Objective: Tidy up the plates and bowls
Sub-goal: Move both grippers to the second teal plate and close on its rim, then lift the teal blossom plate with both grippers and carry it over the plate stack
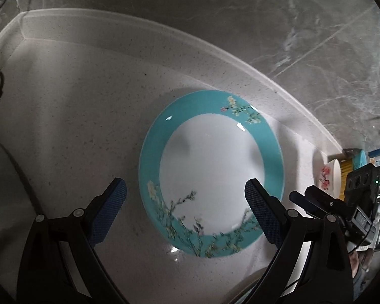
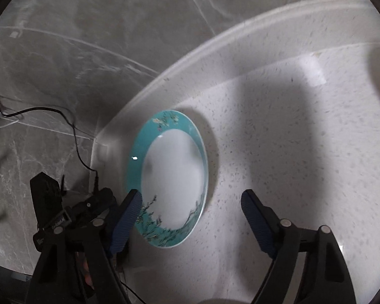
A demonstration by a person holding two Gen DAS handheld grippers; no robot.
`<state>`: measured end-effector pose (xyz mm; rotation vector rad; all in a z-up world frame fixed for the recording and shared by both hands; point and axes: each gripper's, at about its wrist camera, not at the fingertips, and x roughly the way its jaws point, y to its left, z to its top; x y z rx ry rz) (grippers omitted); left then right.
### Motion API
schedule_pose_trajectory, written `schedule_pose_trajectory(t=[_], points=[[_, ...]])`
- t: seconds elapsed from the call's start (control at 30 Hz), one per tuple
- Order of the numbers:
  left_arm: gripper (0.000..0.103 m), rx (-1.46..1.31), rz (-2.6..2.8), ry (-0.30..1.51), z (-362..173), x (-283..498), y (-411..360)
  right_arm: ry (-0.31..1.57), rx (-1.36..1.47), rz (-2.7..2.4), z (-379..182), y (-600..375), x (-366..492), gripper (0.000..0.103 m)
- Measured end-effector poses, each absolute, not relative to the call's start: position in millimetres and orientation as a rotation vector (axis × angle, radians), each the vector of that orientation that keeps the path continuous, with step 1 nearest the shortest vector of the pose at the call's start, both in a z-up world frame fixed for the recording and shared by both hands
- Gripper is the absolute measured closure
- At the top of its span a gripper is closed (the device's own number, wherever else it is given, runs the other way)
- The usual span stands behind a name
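On the speckled white stone bench [image 1: 71, 106], near its raised back edge, lies the glossy teal-rimmed plate [image 1: 211, 172] with blossom sprigs, flat and untouched. Left tool [image 1: 186, 195] and right tool [image 2: 191, 206] both gape wide, empty. Judging so, a pickup comes next: pinch the thin rim.

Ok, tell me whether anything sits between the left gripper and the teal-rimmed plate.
Nothing visible does. The left gripper hangs open right over the teal-rimmed plate, which lies alone on the speckled counter. The right gripper is also open beside it.
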<state>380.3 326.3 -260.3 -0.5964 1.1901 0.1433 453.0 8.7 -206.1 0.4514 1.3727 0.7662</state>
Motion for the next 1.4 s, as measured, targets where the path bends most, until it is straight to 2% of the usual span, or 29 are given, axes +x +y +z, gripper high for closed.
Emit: schedule_pose_trajectory(t=[0.17, 0.23, 0.33, 0.47, 0.57, 0.63, 0.7, 0.87, 0.93, 0.97, 1.0, 1.07, 1.4], points=[[0.014, -0.609, 0.137, 1.214, -278, 393, 333, 1.405, 0.458, 0.779, -222, 14, 463, 0.020], [0.034, -0.609, 0.127, 1.230, -285, 396, 334, 1.411, 0.455, 0.786, -225, 19, 467, 0.020], [0.045, -0.603, 0.141, 1.249, -297, 401, 332, 1.427, 0.450, 0.803, -230, 29, 470, 0.025], [0.045, -0.625, 0.132, 1.254, -306, 405, 336, 1.447, 0.426, 0.816, -236, 41, 472, 0.029], [0.053, -0.640, 0.137, 1.242, -309, 403, 341, 1.447, 0.414, 0.829, -239, 47, 473, 0.038], [0.064, -0.636, 0.148, 1.243, -315, 403, 344, 1.449, 0.411, 0.834, -241, 52, 474, 0.042], [0.071, -0.646, 0.152, 1.253, -322, 401, 347, 1.449, 0.404, 0.831, -243, 54, 475, 0.051], [0.076, -0.646, 0.160, 1.250, -323, 404, 349, 1.454, 0.422, 0.821, -247, 59, 477, 0.058], [0.085, -0.640, 0.170, 1.243, -324, 405, 350, 1.459, 0.411, 0.814, -248, 60, 477, 0.066], [0.087, -0.642, 0.175, 1.238, -324, 404, 351, 1.468, 0.398, 0.805, -249, 61, 476, 0.078], [0.089, -0.648, 0.174, 1.231, -325, 403, 353, 1.470, 0.389, 0.789, -250, 60, 476, 0.088], [0.090, -0.655, 0.157, 1.230, -326, 402, 354, 1.471, 0.411, 0.776, -254, 55, 479, 0.096], [0.092, -0.608, 0.135, 1.206, -312, 403, 346, 1.448, 0.421, 0.734, -250, 44, 475, 0.096]])
